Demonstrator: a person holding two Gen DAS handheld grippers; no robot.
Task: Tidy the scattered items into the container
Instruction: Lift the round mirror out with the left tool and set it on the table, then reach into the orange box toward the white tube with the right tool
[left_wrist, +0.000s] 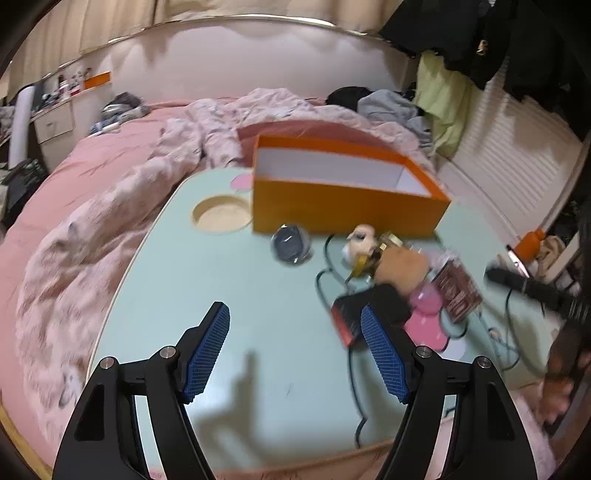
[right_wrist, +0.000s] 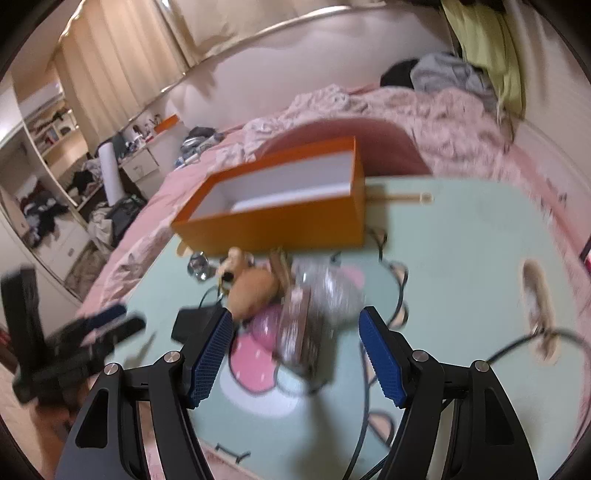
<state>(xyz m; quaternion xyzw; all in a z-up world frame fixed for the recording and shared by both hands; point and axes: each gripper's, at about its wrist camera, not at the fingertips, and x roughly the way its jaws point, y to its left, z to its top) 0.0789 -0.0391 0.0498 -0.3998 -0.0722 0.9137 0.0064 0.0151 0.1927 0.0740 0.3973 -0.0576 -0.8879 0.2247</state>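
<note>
An orange box (left_wrist: 347, 206), open-topped and white inside, stands at the far side of the mint-green table (left_wrist: 258, 314). In front of it lie a round glass jar (left_wrist: 291, 243), a small figurine (left_wrist: 360, 240), a tan plush (left_wrist: 402, 266), a brown patterned packet (left_wrist: 458, 291) and a flat black item with a red edge (left_wrist: 351, 317). My left gripper (left_wrist: 294, 310) hangs open over bare table, just left of the black item. My right gripper (right_wrist: 297, 312) is open above the brown packet (right_wrist: 299, 332), pads clear of it, with the plush (right_wrist: 255, 291) and a silvery bag (right_wrist: 332, 288) beyond.
The table sits on a bed with a rumpled pink duvet (left_wrist: 110, 221). A round cup recess (left_wrist: 221, 214) lies left of the box. Black cables (left_wrist: 325, 288) loop among the items. Clothes are piled at the headboard (left_wrist: 388, 103), and a pink cartoon is printed on the tabletop (right_wrist: 255, 362).
</note>
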